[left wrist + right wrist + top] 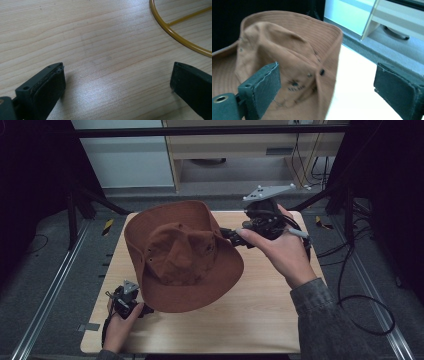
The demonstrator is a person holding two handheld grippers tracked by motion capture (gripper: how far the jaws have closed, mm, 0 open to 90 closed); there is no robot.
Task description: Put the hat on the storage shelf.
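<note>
Now: hat (182, 255) sits mid-table (260, 320), brim up. My right gripper (227, 235) gapes wide at brim edge, poised to pinch. Left gripper (145, 310) spread, empty, resting low near front brim, ready to assist.

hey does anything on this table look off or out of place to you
The brown hat doesn't lie flat: its brim curls up on the far and right sides, and the crown is dented and creased. A yellow wire ring lies on the wooden table in the left gripper view; I can't tell what it belongs to.
</note>
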